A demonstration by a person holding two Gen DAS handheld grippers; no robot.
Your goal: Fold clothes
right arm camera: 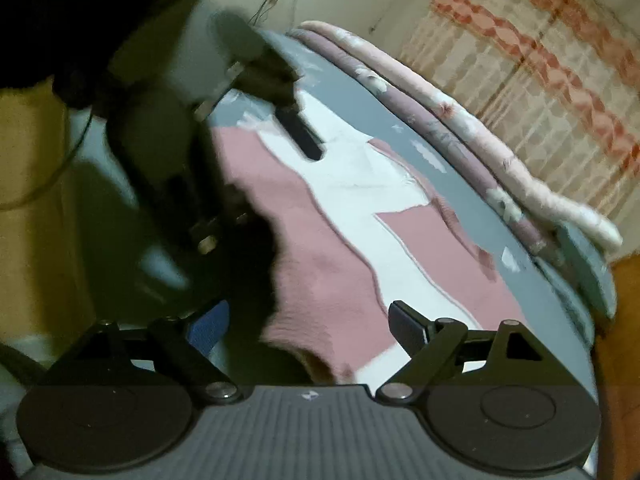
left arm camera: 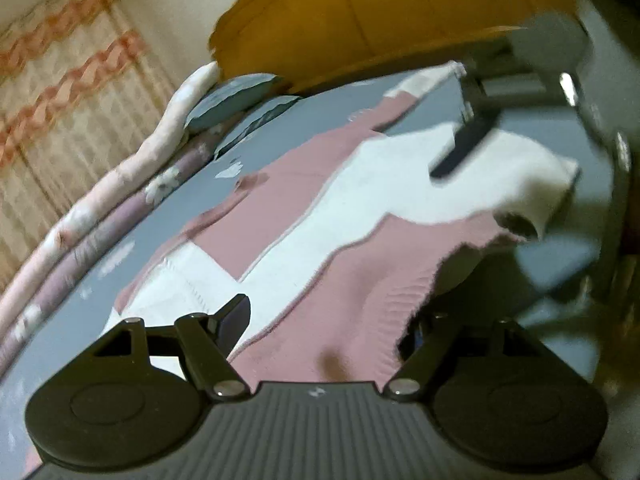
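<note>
A pink and white knit sweater (left arm camera: 280, 208) (right arm camera: 332, 264) lies spread on the grey-blue bed sheet (left arm camera: 304, 120). My left gripper (left arm camera: 326, 322) stands open at the sweater's pink ribbed hem. Its left pad is clear of the cloth, and the raised hem edge partly covers its right finger. My right gripper (right arm camera: 306, 324) is open too, with a pink edge of the sweater drooping between its fingers and neither pad pressing on it. Each view shows the other gripper blurred, one finger (left arm camera: 460, 152) (right arm camera: 302, 136) hovering over the white part.
Rolled floral quilts (left arm camera: 100, 208) (right arm camera: 460, 120) run along the bed's far side. Grey pillows (left arm camera: 232, 100) lie at the head end by an orange wooden panel (left arm camera: 380, 12). A patterned curtain (right arm camera: 540, 80) hangs behind. The sheet shows bare around the sweater.
</note>
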